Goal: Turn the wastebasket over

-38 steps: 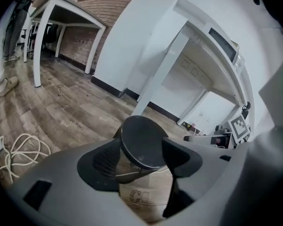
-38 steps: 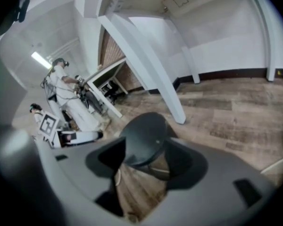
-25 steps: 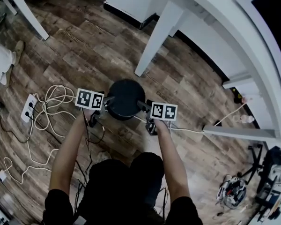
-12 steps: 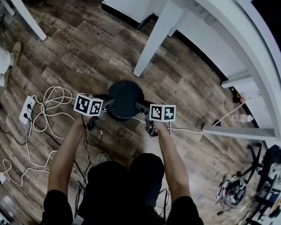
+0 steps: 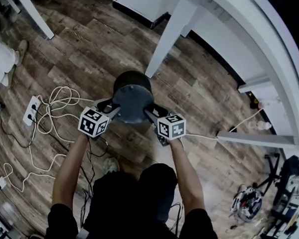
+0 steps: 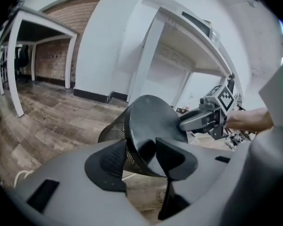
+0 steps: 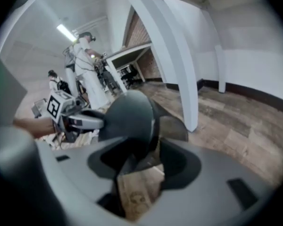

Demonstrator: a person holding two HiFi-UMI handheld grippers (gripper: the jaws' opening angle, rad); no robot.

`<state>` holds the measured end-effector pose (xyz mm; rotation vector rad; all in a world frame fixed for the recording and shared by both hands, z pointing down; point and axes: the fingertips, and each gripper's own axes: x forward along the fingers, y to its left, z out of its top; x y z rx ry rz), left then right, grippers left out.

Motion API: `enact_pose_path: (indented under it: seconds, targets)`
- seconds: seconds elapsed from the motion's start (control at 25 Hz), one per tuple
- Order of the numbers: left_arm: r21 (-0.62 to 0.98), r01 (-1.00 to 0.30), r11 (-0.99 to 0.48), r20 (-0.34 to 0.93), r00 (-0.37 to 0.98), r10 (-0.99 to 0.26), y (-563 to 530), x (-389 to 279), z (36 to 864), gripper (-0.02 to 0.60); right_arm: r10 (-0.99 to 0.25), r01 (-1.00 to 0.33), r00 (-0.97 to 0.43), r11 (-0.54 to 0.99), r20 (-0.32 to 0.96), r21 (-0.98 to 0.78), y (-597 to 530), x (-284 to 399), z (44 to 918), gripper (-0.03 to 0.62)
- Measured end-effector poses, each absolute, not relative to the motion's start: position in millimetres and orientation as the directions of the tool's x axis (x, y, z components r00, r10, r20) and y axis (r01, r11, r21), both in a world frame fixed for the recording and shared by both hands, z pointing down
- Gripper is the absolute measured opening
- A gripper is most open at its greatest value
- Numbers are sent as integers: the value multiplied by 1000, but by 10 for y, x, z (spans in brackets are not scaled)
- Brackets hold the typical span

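Wastebasket position: the wastebasket (image 5: 132, 99) is held tipped over the plank floor (image 5: 84, 59), just short of a white table leg (image 5: 167, 39). It is flanked by both grippers.

Long axis: the axis is judged to run from the closed base, turned up toward the person, away and down to the mouth. Whether the mouth rim touches the floor cannot be told.

Left gripper: the left gripper (image 5: 113, 110) is set on the left edge of the base. In its own view one jaw is laid on the mesh wall and the other on the flat bottom. The jaws are closing with the base edge clamped between them.

Right gripper: the right gripper (image 5: 149, 113) is set on the opposite edge. Its jaws are likewise closing, with the base edge pinched between them, though that view is blurred.

Nearer hand: neither is favoured, as the base is met at matching points on both sides.

Coming move: a further roll of both wrists together is judged to be needed, so that the mouth is swung round. The turn would hinge on the line drawn between the two grips.

Materials and shapes: the wall is a black wire mesh, seen through in places and slightly tapered. The bottom is a smooth, solid dark disc with a raised rim, and slipping on it is judged possible.

Floor: worn wood-grain planks are seen. White cables (image 5: 55, 106) and a power strip (image 5: 30, 112) lie well apart to the left.
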<state>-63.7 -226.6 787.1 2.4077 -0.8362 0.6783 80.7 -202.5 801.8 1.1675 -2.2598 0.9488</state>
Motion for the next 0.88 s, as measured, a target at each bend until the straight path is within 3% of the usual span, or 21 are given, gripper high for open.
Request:
enact_pose_path:
  seconds: [0.2,0.6,0.88]
  targets:
    - [171,-688,-705,611,635,-472,-2105,-640,7977,204,-548,-834,-537,458,641,-308,-1822,814,8202,202]
    - [230,-709,-667,565,655,-502,-1621,-640,8131,187,-470,-775,-607,527,641,-348,-1244,847,8539,179]
    - [238,-724,-648,623,625,-469,-1106,-639,8591,186,-416,-762,-602,554,682,-334,-799,836,8975,187]
